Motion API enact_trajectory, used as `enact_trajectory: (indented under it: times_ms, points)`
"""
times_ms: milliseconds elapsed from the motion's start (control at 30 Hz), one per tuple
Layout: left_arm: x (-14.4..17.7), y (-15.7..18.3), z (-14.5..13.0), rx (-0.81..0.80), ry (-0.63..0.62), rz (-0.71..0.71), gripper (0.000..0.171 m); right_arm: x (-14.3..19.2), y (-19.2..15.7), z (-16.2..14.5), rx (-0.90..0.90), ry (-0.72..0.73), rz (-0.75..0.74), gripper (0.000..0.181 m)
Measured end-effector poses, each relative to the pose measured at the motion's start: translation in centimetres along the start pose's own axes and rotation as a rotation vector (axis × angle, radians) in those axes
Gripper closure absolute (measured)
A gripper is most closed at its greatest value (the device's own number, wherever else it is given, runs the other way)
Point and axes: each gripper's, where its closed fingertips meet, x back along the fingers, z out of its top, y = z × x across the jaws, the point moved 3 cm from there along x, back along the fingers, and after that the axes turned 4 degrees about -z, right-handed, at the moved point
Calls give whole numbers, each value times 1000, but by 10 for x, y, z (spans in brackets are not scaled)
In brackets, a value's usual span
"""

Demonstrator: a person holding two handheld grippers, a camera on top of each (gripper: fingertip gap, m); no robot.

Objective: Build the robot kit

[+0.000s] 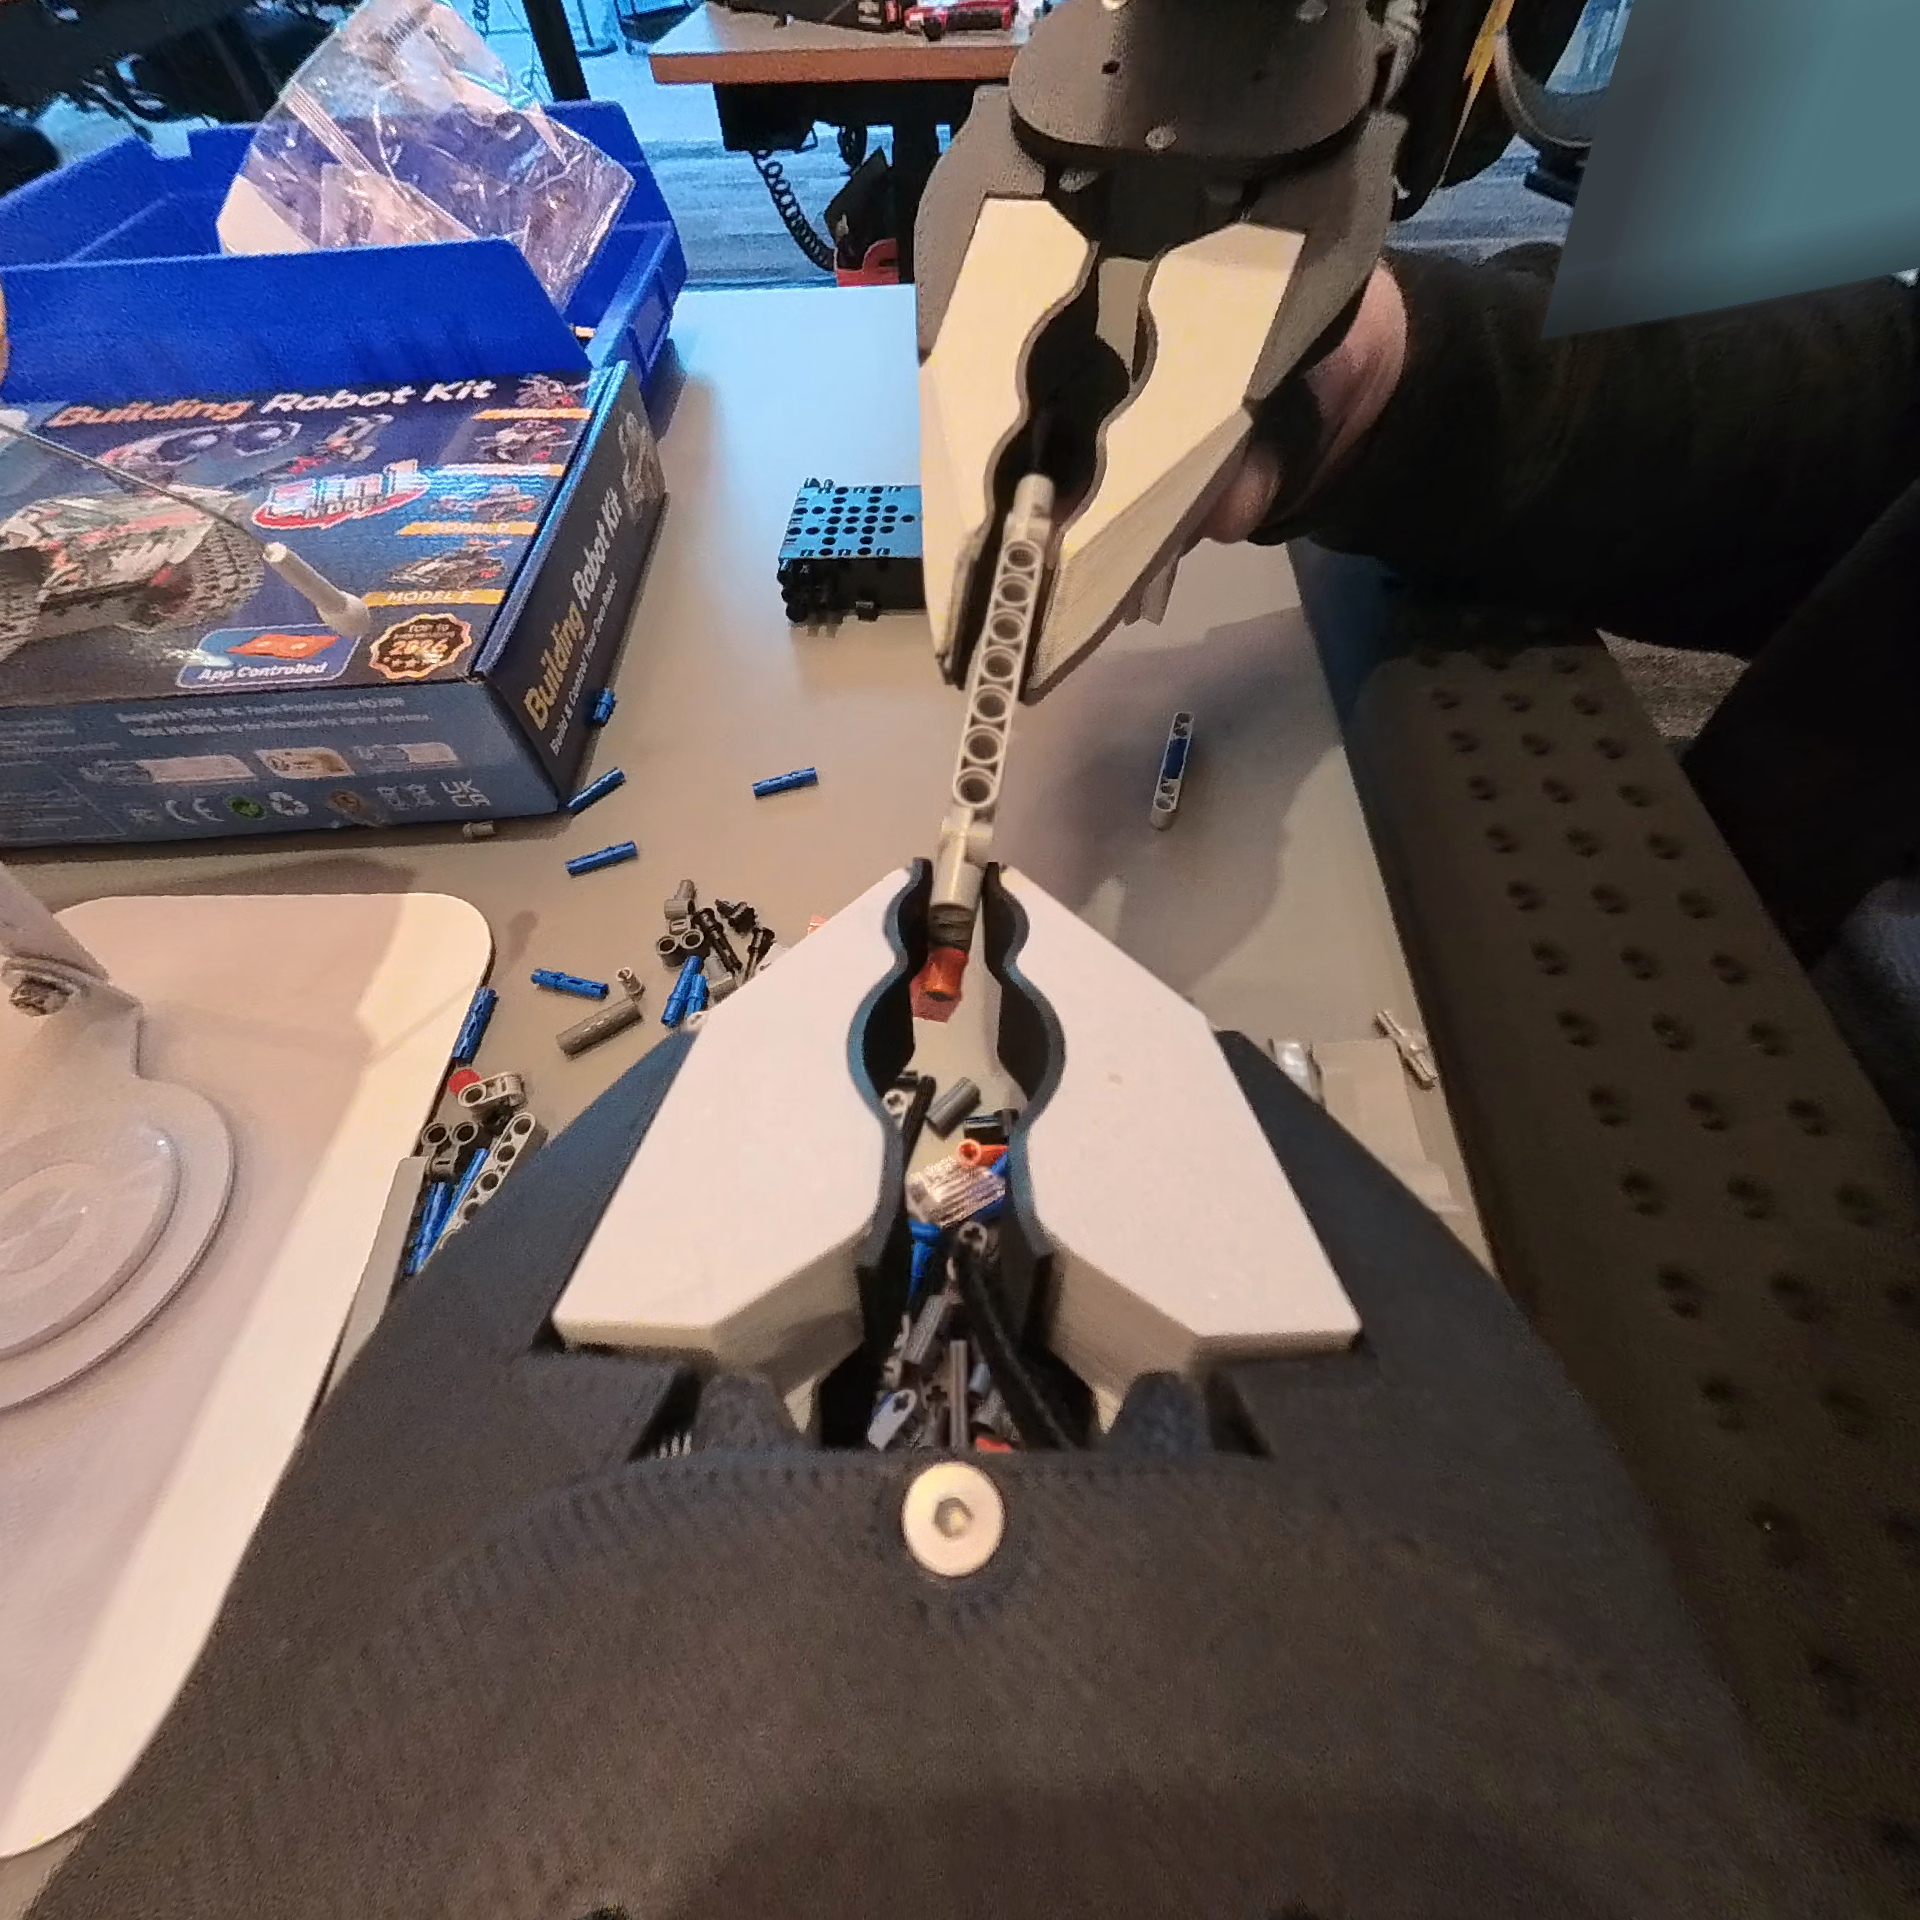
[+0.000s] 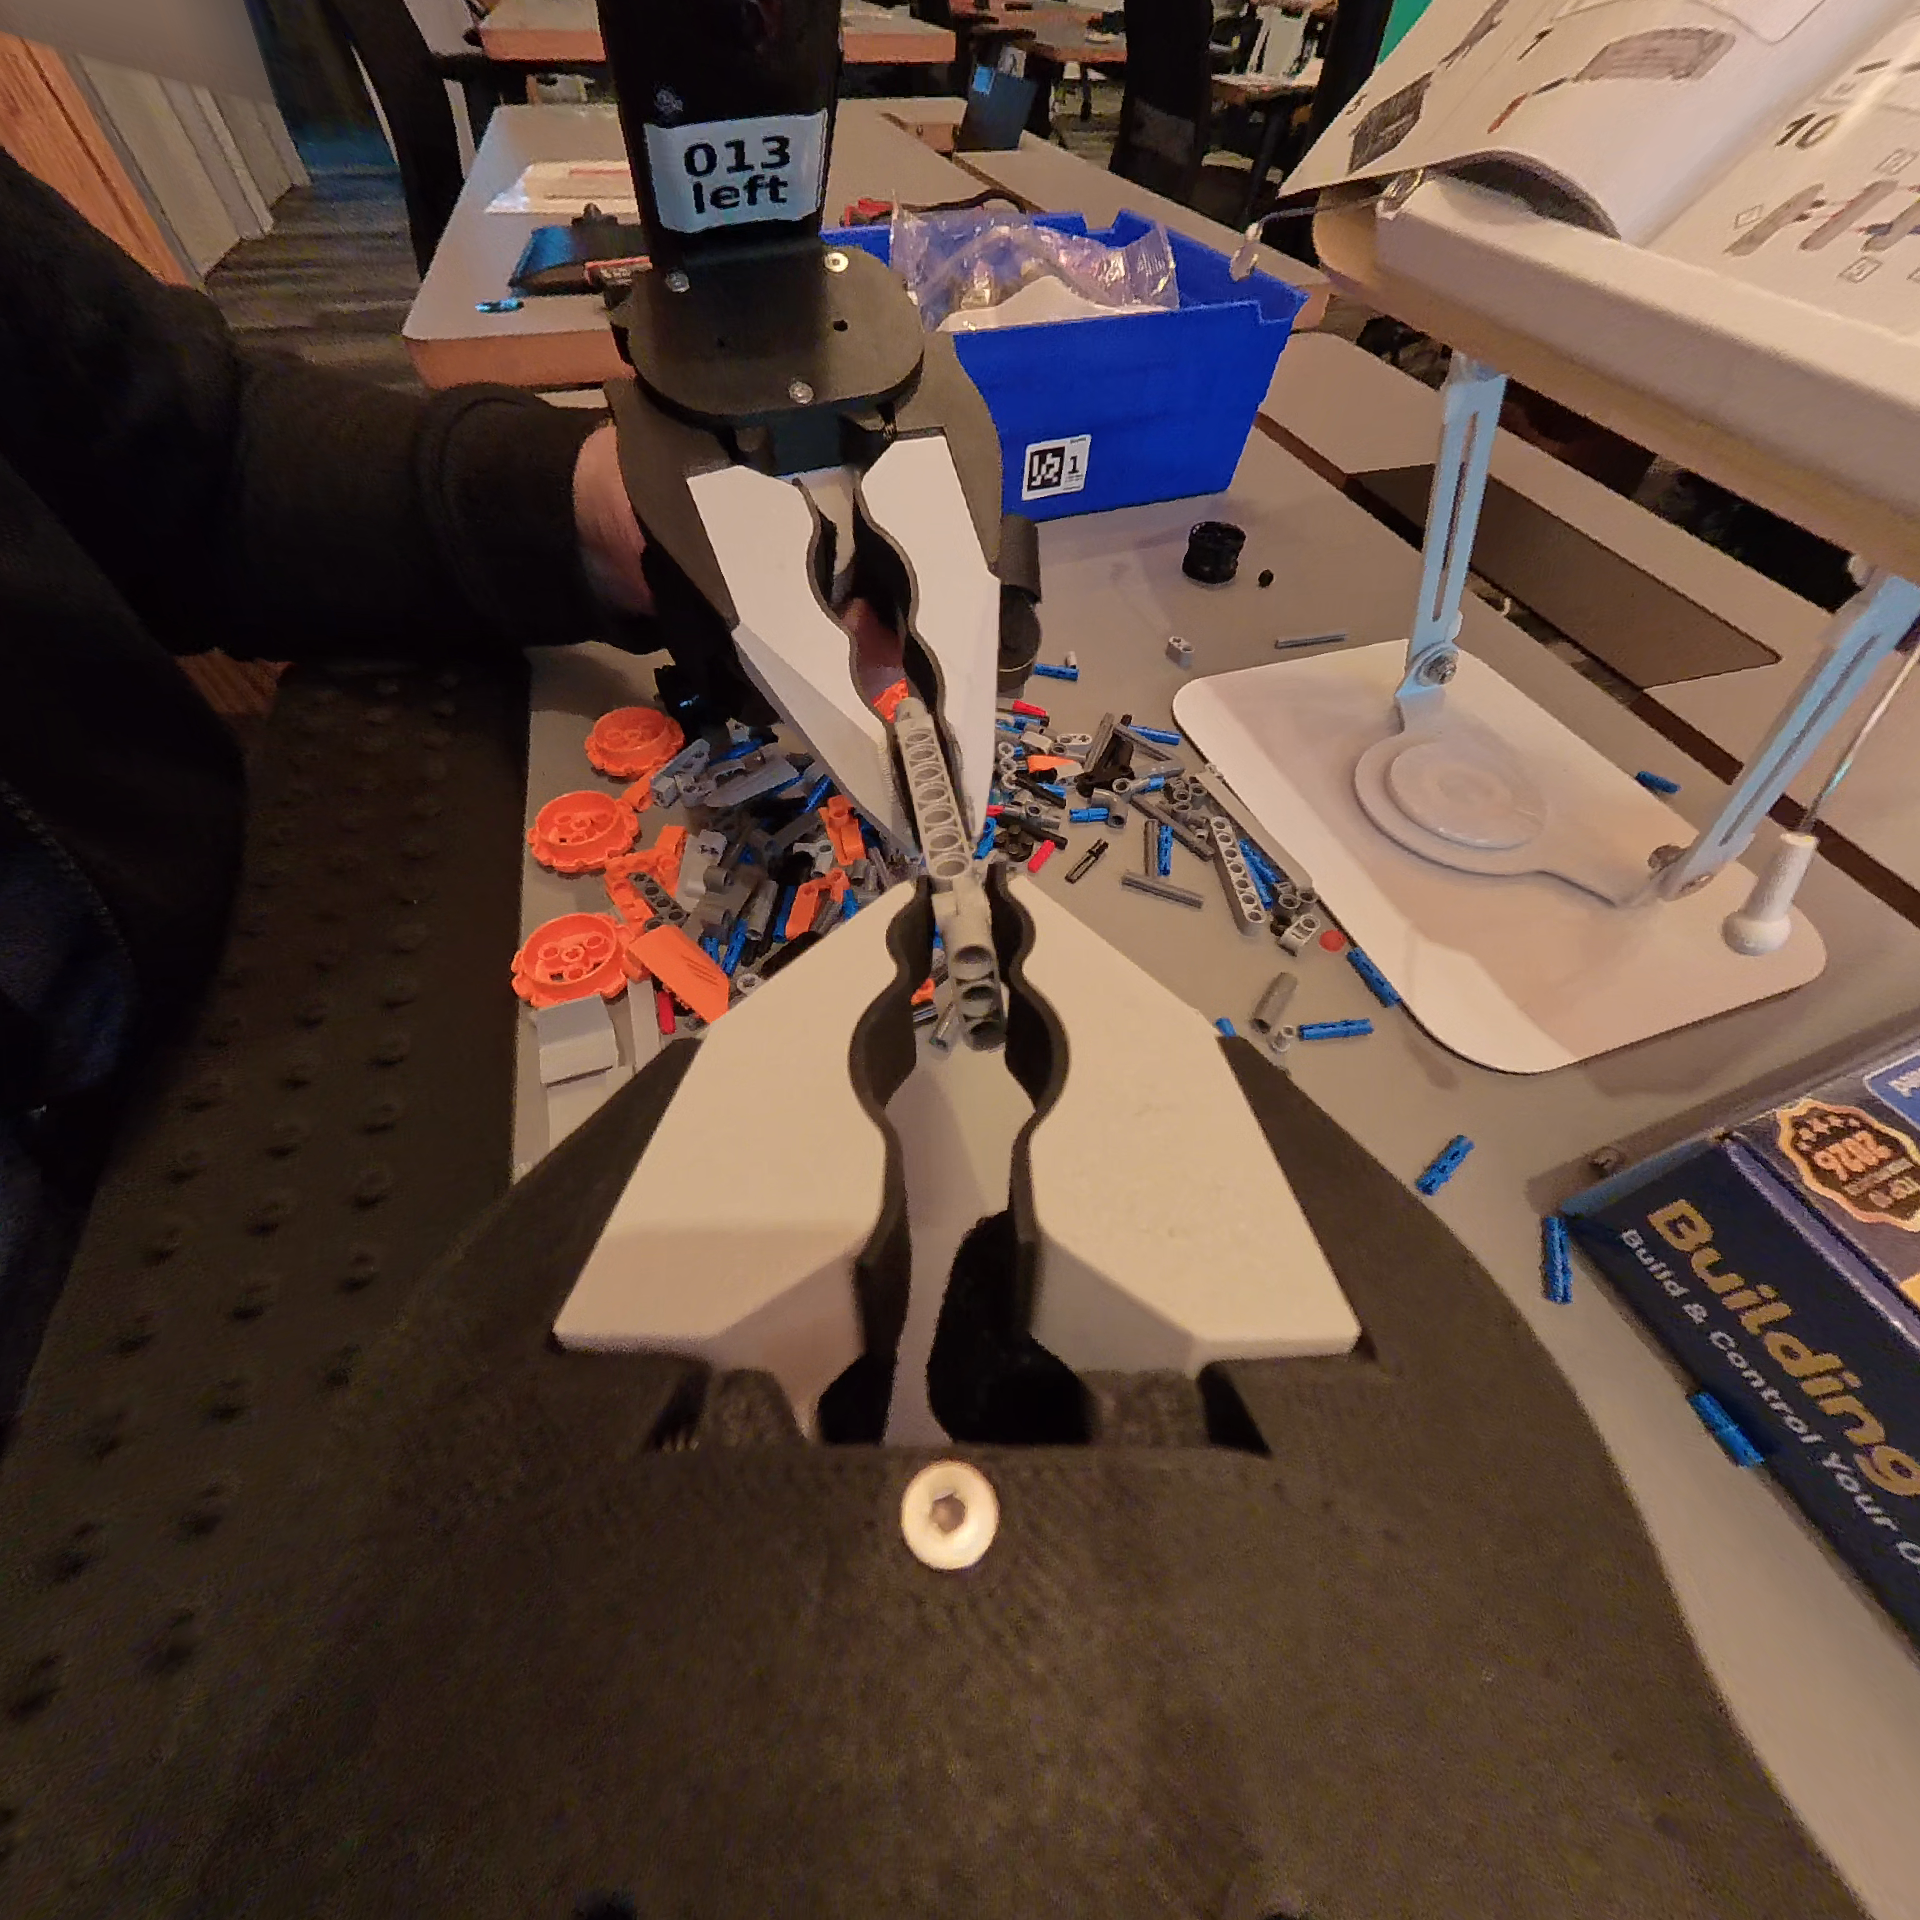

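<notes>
Left wrist view: parts-strewn grey table [image 1: 831, 416], further tables [image 1: 831, 52] behind.

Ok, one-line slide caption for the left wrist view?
Both grippers, left and right, grip a grey beam over scattered parts.

A long light-grey perforated beam [image 1: 989, 665], with a short grey connector [image 1: 961, 871] at one end, spans tilted above the table, clamped at both ends.
</notes>
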Motion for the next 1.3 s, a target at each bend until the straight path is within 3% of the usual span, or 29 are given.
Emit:
enact_trajectory:
  times_ms: [233,467,533,667,1300]
  points:
    - [9,-3,14,35,127,-11,160,5,-2,14,-102,99,56,176]
    - [9,4,20,30,171,-54,138,12,1,21,-181,182,116,176]
    - [7,8,23,25,183,-66,141,11,-4,23,-194,192,156,176]
    - [5,12,25,4,191,-69,163,5,-9,20,-184,175,179,175]
    - [2,12,22,3,202,-70,166,4,-4,17,-202,181,159,169]
